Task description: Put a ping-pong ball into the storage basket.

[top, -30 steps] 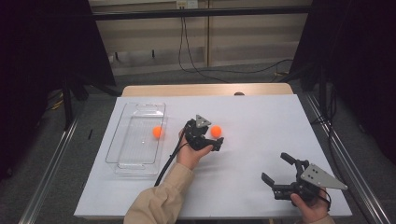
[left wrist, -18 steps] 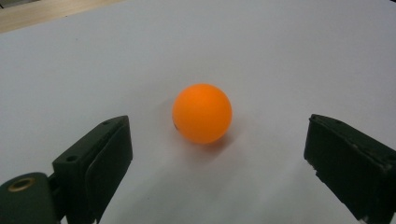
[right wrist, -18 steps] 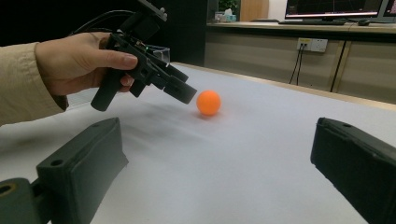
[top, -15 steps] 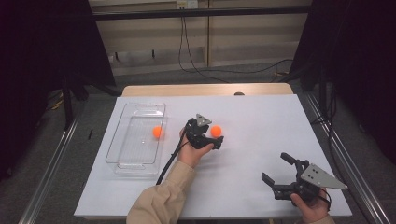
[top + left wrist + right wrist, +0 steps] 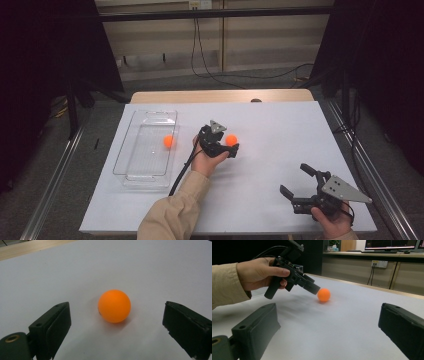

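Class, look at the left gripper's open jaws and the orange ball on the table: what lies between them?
Nothing: in the left gripper view, bare white table separates the left gripper from the orange ball.

In the high view the left gripper [image 5: 226, 148] hides part of the ball [image 5: 231, 139]; the tray's [image 5: 131, 131] ball [image 5: 169, 141] looks blurred.
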Demonstrator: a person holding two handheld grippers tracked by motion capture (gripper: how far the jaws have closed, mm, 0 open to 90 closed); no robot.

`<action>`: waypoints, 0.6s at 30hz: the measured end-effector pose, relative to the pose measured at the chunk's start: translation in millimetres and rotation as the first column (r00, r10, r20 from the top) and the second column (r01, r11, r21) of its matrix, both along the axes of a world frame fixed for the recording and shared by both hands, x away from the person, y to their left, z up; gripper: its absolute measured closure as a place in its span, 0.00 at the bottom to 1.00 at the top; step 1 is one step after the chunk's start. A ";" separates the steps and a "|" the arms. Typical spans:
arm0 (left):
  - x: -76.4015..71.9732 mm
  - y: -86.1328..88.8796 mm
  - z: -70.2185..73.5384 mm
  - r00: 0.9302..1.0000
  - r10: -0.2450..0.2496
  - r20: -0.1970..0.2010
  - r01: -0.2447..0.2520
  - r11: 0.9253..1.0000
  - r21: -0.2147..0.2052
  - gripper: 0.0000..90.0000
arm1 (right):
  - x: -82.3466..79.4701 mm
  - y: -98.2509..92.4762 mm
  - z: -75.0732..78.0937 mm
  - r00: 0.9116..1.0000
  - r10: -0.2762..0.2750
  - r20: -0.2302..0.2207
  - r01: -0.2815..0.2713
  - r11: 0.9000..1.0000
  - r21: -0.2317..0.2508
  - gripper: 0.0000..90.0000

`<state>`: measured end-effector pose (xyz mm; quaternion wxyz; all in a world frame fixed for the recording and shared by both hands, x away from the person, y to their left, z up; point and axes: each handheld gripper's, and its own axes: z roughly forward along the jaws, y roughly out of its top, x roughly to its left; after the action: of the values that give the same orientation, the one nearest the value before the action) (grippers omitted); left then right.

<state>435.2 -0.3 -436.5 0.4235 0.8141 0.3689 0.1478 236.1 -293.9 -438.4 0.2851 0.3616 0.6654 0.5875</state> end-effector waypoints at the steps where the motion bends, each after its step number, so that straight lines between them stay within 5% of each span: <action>1: 0.2 -0.3 0.0 1.000 0.000 0.001 0.000 1.000 0.001 0.09 | 0.1 -0.2 -0.1 1.000 0.001 0.001 -0.001 1.000 -0.005 0.02; 18: 8.1 -6.2 -6.1 1.000 0.008 -0.003 -0.008 1.000 0.008 0.09 | 0.6 -0.2 -0.5 1.000 0.001 0.001 -0.001 1.000 -0.004 0.02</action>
<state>443.3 -6.5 -442.6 0.4189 0.8147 0.3720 0.1497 236.7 -294.1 -438.9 0.2858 0.3605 0.6665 0.5866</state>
